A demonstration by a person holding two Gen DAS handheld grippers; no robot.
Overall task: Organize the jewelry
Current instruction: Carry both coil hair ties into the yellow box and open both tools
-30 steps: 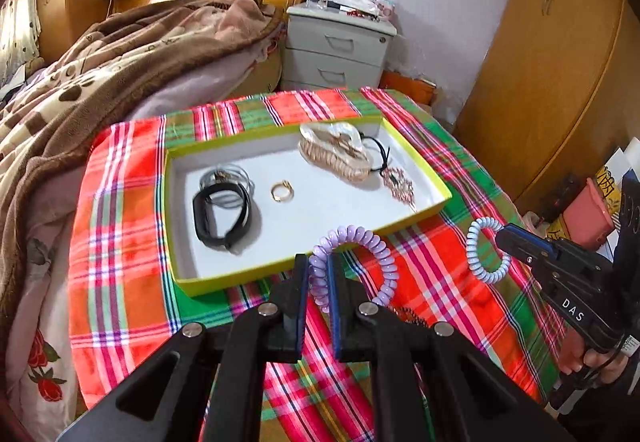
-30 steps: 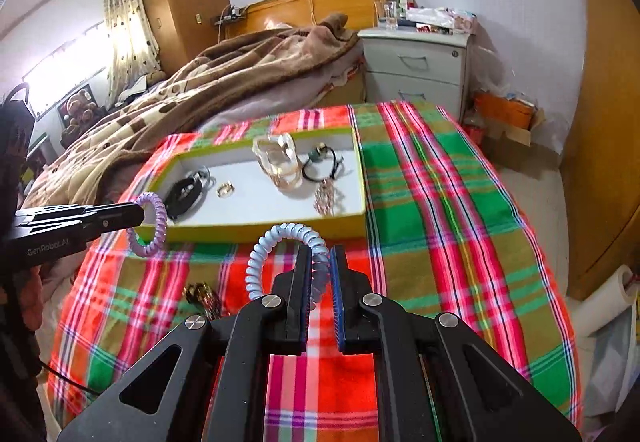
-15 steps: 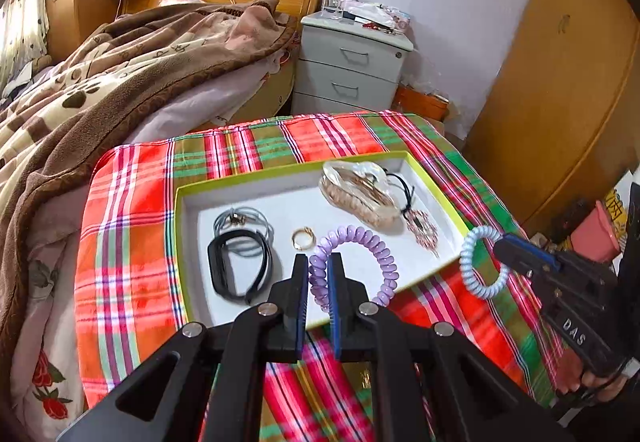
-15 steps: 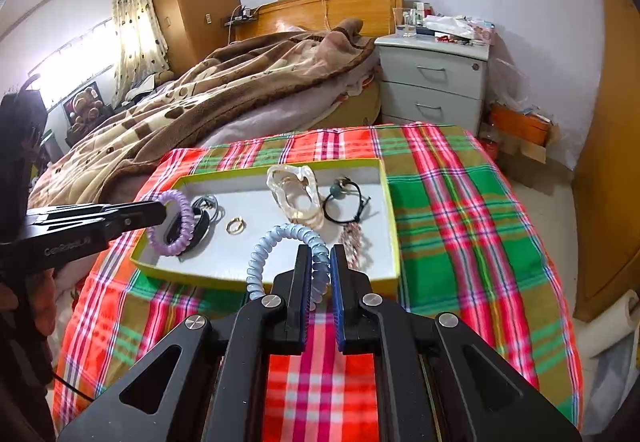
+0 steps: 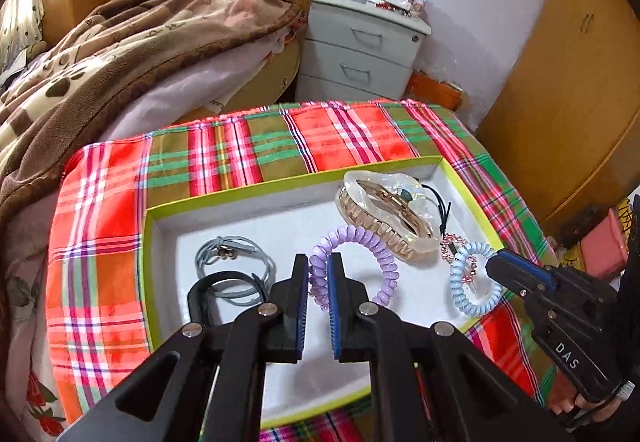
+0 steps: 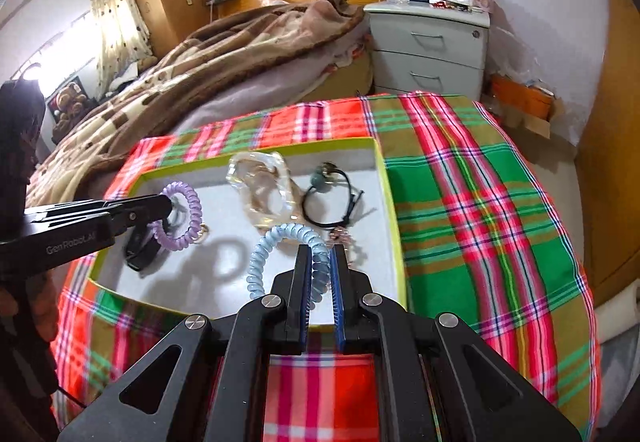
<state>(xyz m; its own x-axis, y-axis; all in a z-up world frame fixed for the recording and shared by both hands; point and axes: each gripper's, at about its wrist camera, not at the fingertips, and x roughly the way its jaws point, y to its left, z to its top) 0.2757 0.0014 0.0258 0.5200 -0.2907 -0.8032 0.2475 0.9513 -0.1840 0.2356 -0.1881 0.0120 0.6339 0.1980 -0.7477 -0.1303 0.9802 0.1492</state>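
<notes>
The left gripper (image 5: 319, 274) pinches a purple coil hair tie (image 5: 354, 238) above the white floor of the green-rimmed tray (image 5: 240, 198), near the clear hair claw (image 5: 386, 214). The right gripper (image 6: 320, 262) is clamped on a blue coil hair tie (image 6: 276, 242) held over the tray's near right part, just above a pink beaded piece (image 5: 454, 242). A grey cord (image 5: 236, 262) and a black band (image 5: 204, 294) lie in the tray's left part, on the plaid cloth (image 6: 460, 202).

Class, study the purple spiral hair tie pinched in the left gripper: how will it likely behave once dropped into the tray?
The purple spiral hair tie keeps its ring shape while pinched, so probably springy, not floppy. It looks light. Being round, it may bounce or roll slightly in the tray.
</notes>
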